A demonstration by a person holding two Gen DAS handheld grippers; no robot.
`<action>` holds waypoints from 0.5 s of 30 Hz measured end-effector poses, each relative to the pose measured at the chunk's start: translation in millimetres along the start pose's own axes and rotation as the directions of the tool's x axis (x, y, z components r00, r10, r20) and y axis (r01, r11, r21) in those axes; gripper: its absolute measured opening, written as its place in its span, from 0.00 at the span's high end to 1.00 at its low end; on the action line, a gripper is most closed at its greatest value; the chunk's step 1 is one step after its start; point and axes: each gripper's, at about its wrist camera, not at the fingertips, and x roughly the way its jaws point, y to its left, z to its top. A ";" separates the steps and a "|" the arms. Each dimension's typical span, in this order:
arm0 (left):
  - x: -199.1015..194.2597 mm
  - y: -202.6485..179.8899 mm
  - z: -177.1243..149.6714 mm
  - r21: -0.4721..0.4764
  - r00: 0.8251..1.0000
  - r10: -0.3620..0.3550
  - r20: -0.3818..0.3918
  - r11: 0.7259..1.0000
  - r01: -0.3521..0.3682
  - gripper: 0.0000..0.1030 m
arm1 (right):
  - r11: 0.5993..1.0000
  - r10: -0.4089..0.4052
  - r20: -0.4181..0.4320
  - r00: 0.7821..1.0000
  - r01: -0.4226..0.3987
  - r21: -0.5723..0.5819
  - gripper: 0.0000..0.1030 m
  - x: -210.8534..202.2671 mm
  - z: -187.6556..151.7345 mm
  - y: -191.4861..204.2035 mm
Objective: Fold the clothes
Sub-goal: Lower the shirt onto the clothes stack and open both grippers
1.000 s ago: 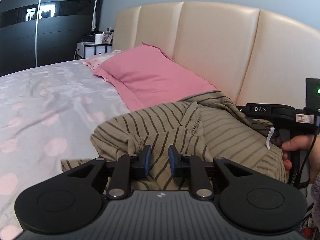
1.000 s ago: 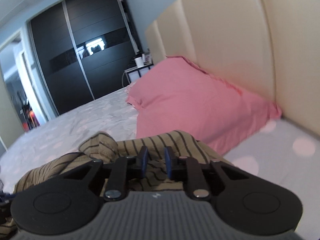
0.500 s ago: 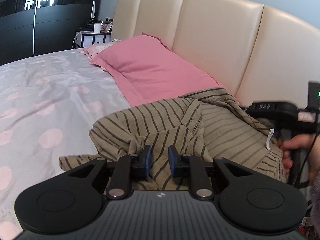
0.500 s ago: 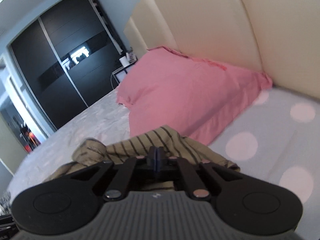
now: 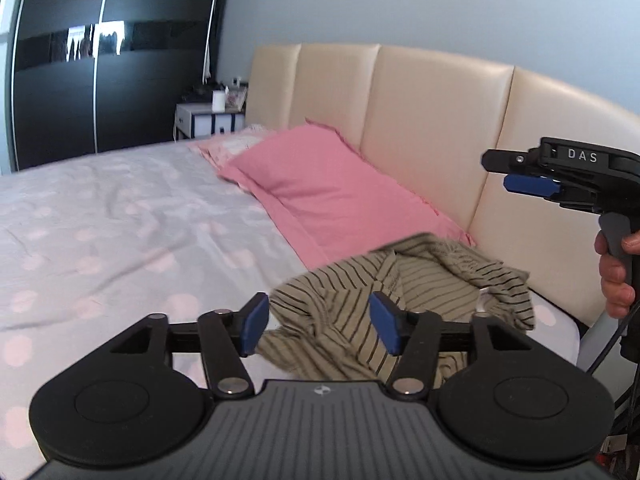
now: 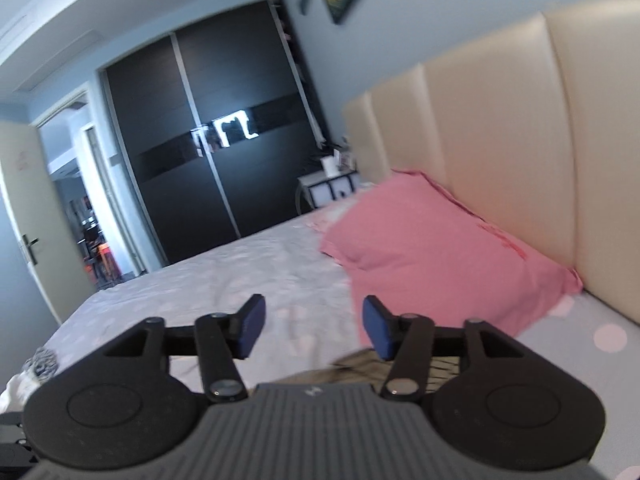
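Both grippers released and lifted. Left gripper and right gripper: jaws have just been opening, nothing between them. Striped shirt lies crumpled on bed, beside pink pillow. Next, probably: regrasp two edges and spread it flat.

1 striped top, 2 pillows, 2 grippers

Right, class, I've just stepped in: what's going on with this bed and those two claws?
A person is folding clothes with a claw in each hand. The striped shirt lies crumpled on the bed beside the pink pillow. Both the left claw and the right claw have just been opening; nothing is between their jaws, and the shirt is not yet folded.
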 end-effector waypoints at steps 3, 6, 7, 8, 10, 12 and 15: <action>-41.7 11.3 3.9 0.008 0.999 0.018 0.034 1.000 -0.018 0.41 | 0.998 0.042 0.007 0.999 -0.042 -0.038 0.25 -23.1 6.1 45.3; -81.2 24.6 3.7 -0.006 0.998 0.034 0.048 0.999 -0.034 0.39 | 0.992 0.106 0.014 0.994 -0.105 -0.075 0.18 -46.5 9.4 90.6; -94.1 28.5 3.0 -0.008 0.998 0.042 0.051 0.999 -0.042 0.37 | 0.988 0.127 0.014 0.992 -0.126 -0.088 0.16 -54.7 10.5 106.6; -107.6 33.0 1.2 -0.011 0.997 0.054 0.057 0.999 -0.053 0.33 | 0.985 0.143 0.013 0.990 -0.141 -0.097 0.15 -62.7 11.5 122.5; -136.2 43.8 -5.2 -0.022 0.993 0.087 0.079 0.996 -0.085 0.28 | 0.979 0.171 0.013 0.985 -0.169 -0.116 0.12 -79.1 13.4 154.9; -164.7 54.5 -11.6 -0.034 0.988 0.120 0.101 0.993 -0.117 0.27 | 0.972 0.193 0.023 0.981 -0.188 -0.138 0.07 -96.3 13.3 187.4; -206.5 71.4 -23.8 -0.055 0.975 0.180 0.128 0.983 -0.174 0.27 | 0.958 0.248 0.039 0.968 -0.239 -0.159 0.04 -119.8 7.5 233.3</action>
